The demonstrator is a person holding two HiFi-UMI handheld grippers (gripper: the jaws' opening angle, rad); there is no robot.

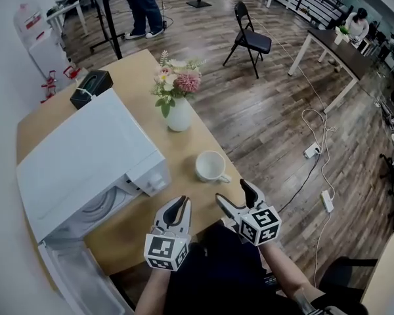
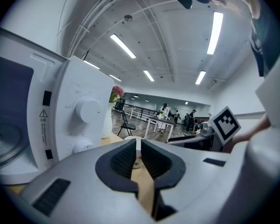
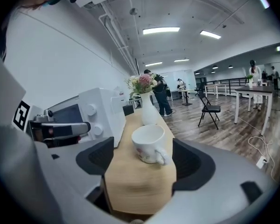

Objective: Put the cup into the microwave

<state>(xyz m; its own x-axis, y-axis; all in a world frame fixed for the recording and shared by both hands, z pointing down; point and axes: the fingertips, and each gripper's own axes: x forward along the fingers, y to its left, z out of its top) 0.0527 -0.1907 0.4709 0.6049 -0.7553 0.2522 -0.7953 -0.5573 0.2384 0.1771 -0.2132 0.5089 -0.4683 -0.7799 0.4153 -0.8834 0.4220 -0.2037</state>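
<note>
**Microwave** (image 1: 85, 156): white, on the left part of the wooden table (image 1: 134, 77). Its door (image 1: 79, 274) hangs open at the near side, and the cavity with its turntable is exposed. The control panel with two round knobs is at the cavity's right.

**Cup** (image 1: 210, 166): white, upright, mouth up. It stands on the table to the right of the microwave's control-panel corner, apart from it and outside the cavity. Its handle points towards the table's near edge.

**Right gripper** (image 1: 233, 192): to the right of the microwave's open front, near the table's near edge and just short of the cup. Its jaws are spread wide. In the right gripper view the cup sits ahead, framed between the two pads, and neither pad touches it. Nothing is held.

**Left gripper** (image 1: 177, 205): in front of the microwave's control panel, between the open door and the right gripper. Its jaws are drawn close together, leaving only a thin slit with nothing in it. The left gripper view shows the knobs close by on its left.

**Vase** (image 1: 178, 115): white, with pink and white flowers. It stands beyond the cup, off the microwave's far right corner.

**Black box** (image 1: 92, 87): on the table behind the microwave's far end.

**Folding chair** (image 1: 249, 39): black, on the wood floor well to the right of the microwave, beyond the table.
</note>
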